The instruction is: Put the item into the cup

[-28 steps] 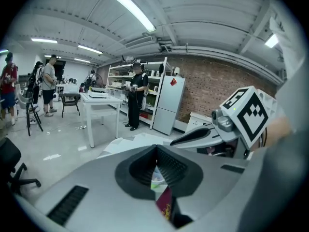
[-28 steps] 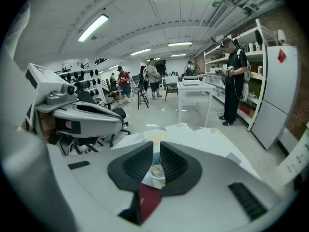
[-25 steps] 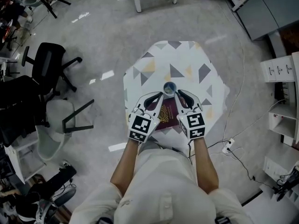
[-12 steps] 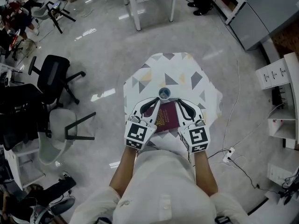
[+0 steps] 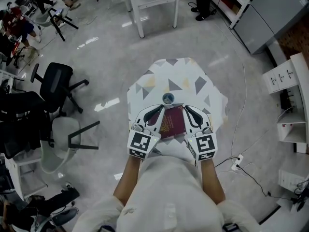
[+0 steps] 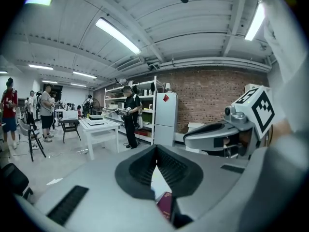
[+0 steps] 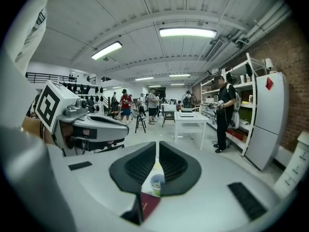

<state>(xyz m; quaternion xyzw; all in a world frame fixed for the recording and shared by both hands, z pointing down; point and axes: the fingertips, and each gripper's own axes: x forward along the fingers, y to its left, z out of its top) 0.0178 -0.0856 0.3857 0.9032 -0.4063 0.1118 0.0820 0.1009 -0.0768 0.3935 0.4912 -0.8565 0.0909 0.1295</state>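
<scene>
On the patterned table (image 5: pixel 193 81), right in front of the person, there's a maroon booklet (image 5: pixel 171 122) lying flat. That's the only loose thing I can spot, so I'm guessing it's the item. Its long axis runs away from the person, tilted a bit. The cup (image 5: pixel 168 98) stands just past the far edge, toward the far-left corner. There might be something in it already, can't really tell.

The left gripper (image 5: pixel 161 108) and right gripper (image 5: pixel 186 107) flank the booklet, one along each long side, both pointing forward toward the cup. Both have their jaws closed up, tips basically meeting, and nothing is pinched in either one. The right gripper view looks through the slit at the cup with the booklet corner just below it. The left one only catches a bit of the booklet.

For the booklet it's a toss-up, since it sits between them about evenly. The left tip is a touch nearer the cup though. Either gripper has to open first and come in across a long edge. A flat booklet is going to be fiddly to lift, imo.
</scene>
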